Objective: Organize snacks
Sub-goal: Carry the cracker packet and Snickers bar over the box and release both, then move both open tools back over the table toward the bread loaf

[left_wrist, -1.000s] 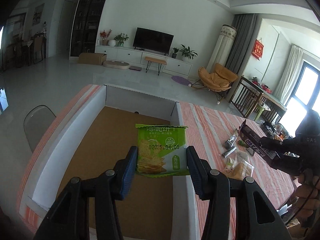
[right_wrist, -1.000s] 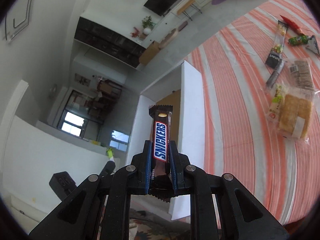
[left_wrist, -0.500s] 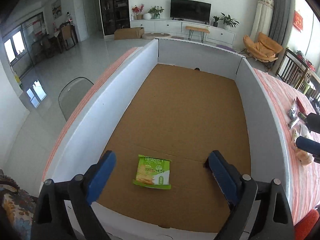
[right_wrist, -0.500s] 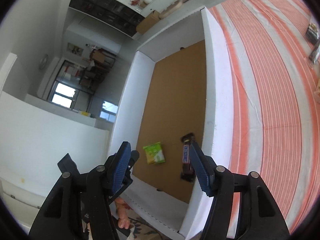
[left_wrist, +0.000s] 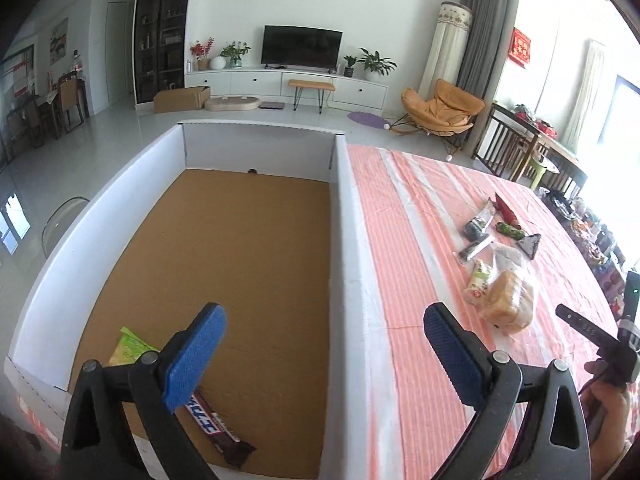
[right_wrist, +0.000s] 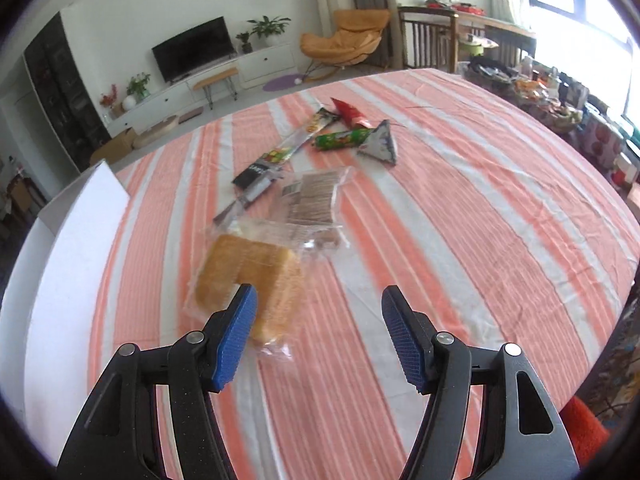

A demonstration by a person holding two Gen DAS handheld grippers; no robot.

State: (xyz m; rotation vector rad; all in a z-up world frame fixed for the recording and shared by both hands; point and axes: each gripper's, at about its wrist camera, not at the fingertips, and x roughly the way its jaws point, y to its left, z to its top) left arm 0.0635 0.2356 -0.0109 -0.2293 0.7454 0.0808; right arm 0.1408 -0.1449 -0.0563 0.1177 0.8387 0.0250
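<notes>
Inside the white-walled box [left_wrist: 344, 216], on its brown cardboard floor, lie two snacks at the near end: a green chip packet [left_wrist: 130, 348] by the near-left corner and a chocolate bar [left_wrist: 218, 432] just right of it, angled twd the near wall; both partly hidden behind the left tongs' [left_wrist: 320, 348] blue left pad; neither touches the tongs; left tongs gape wide w/ nothing between the pads, having just been opening; the box's right wall runs up between the two pads, so the right pad hangs over the striped cloth.

Right of the box, on the orange-and-white striped table [right_wrist: 460, 220], the rest of the snacks sit in a loose cluster: a bagged bread loaf [right_wrist: 248, 280] nearest, w/ a clear packet of brown biscuits [right_wrist: 314, 196] overlapping its far end, then a long dark stick packet [right_wrist: 280, 156], a green tube [right_wrist: 342, 139], a red pouch [right_wrist: 350, 114] and a grey triangular packet [right_wrist: 380, 144] farthest out.

Right tongs [right_wrist: 318, 324] hover above the cloth, jaws apart and empty, having just been opening; left pad overlaps the loaf's near edge in view, contact can't be told; right pad over bare cloth; picture is motion-blurred.

A hand [left_wrist: 608, 404] grips the right tool at the left view's lower right edge.
</notes>
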